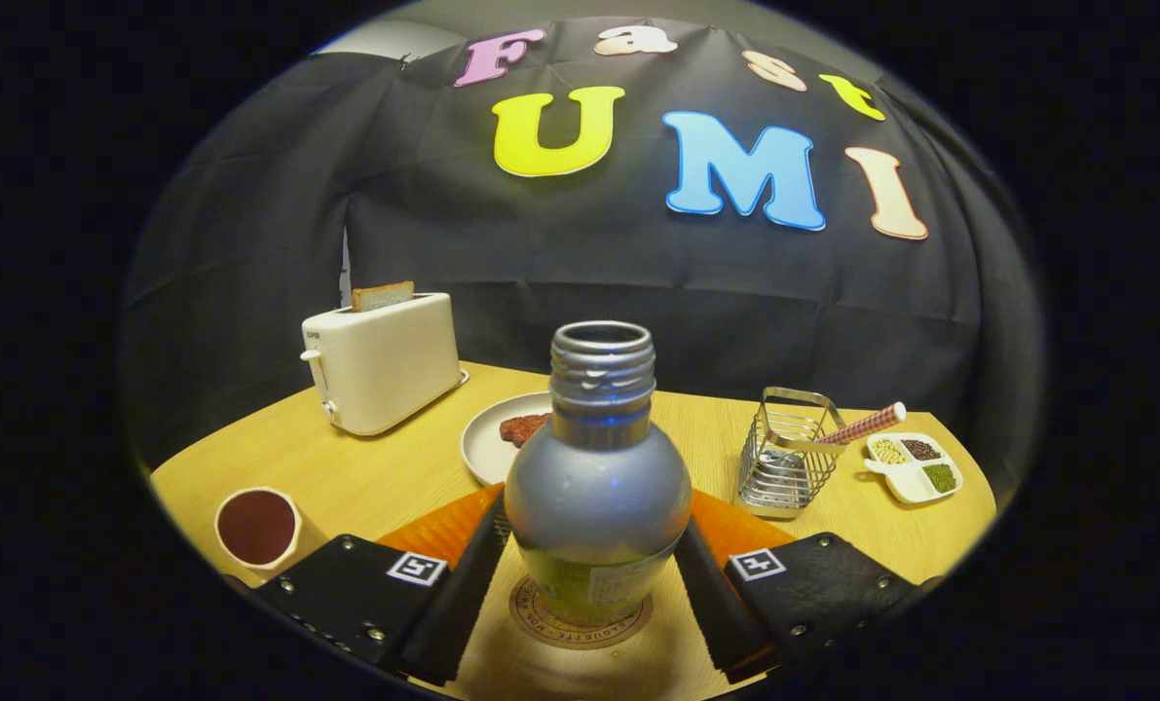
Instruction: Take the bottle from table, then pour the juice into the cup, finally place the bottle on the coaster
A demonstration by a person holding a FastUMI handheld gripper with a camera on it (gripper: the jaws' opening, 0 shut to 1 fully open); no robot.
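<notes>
The gripper fingers clamp the uncapped bottle, which hides most of the coaster; cup lower left.

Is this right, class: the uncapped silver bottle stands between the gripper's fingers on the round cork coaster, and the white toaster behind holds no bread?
One slip. The gripper view shows a slice of bread sticking out of the white toaster. The uncapped silver bottle does stand on the round cork coaster between the gripper fingers.

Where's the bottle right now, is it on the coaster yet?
In the gripper view the bottle stands upright between the jaws, which press its sides, right over the round coaster. The cup sits off to its left, the plate just behind.
</notes>
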